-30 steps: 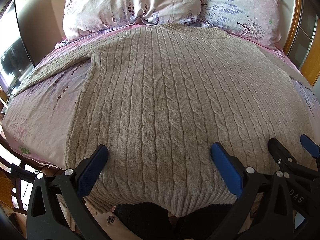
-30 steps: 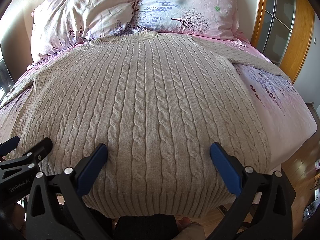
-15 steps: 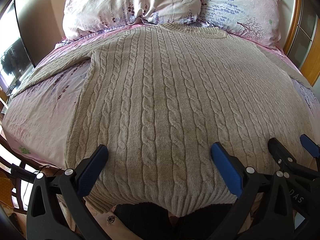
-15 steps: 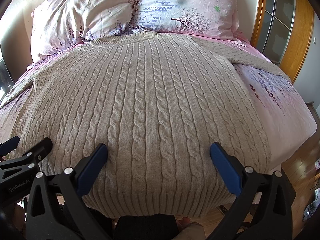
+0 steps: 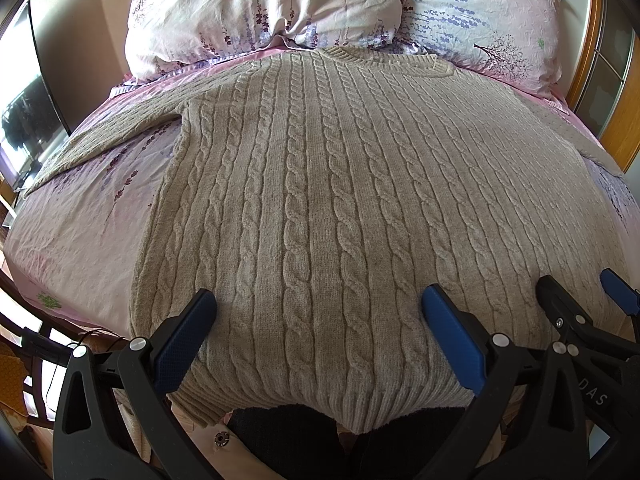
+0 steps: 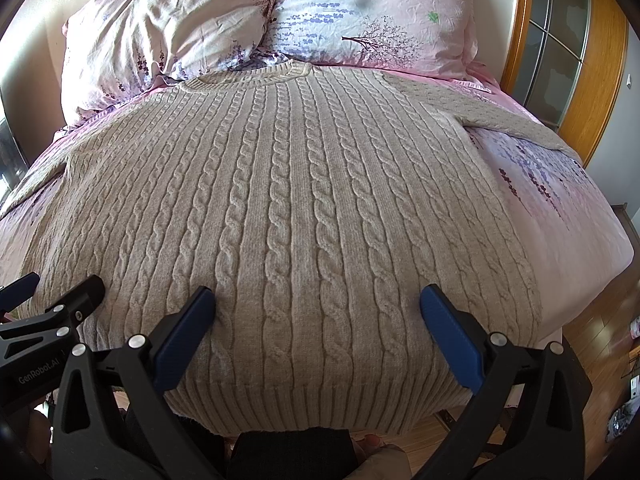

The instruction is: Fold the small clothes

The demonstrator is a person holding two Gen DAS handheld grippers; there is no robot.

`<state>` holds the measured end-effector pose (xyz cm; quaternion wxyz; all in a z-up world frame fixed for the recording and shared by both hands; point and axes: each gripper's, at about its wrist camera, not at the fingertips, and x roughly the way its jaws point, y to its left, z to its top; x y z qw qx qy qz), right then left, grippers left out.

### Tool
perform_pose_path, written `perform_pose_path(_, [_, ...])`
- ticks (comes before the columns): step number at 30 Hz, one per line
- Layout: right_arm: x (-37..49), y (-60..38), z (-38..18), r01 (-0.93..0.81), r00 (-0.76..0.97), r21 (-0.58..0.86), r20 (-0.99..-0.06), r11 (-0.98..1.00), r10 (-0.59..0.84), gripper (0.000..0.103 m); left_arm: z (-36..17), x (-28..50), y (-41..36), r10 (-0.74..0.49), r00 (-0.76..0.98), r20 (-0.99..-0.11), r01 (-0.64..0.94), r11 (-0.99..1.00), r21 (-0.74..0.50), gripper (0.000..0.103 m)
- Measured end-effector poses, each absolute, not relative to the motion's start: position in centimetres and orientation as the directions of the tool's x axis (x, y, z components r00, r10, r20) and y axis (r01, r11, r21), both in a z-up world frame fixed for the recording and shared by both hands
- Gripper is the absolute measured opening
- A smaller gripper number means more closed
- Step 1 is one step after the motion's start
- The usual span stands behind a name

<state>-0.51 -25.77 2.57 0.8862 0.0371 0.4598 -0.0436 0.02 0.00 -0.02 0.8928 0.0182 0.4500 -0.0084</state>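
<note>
A beige cable-knit sweater (image 5: 340, 184) lies flat and face up on the bed, collar toward the pillows, sleeves spread to both sides; it also shows in the right wrist view (image 6: 288, 208). My left gripper (image 5: 318, 312) is open and empty, hovering over the hem on the sweater's left half. My right gripper (image 6: 316, 308) is open and empty over the hem on the right half. The right gripper (image 5: 580, 300) also shows at the right edge of the left wrist view, and the left gripper (image 6: 60, 292) at the left edge of the right wrist view.
Pink floral bedsheet (image 5: 80, 220) covers the bed. Two floral pillows (image 5: 260, 4) (image 6: 372, 12) lie at the head. A dark screen (image 5: 24, 128) stands to the left. A wooden-framed door (image 6: 572, 52) and wood floor (image 6: 596, 344) are to the right.
</note>
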Motion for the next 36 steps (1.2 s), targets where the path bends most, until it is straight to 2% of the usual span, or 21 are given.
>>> perform_pose_path(21, [-0.30,-25.71,2.63,0.107,0.566,0.025,-0.823,0.994,-0.040,0.101,-0.03,0.02,-0.01,0.001,0.592,-0.806,0.032,0.999,0.025,0.102])
perform_pose_path(36, [0.32,-26.02,2.60,0.019,0.545,0.028,-0.838,0.999,0.013,0.101,-0.04,0.35,0.08,-0.003,0.580,-0.815,0.038,0.999,0.024,0.102])
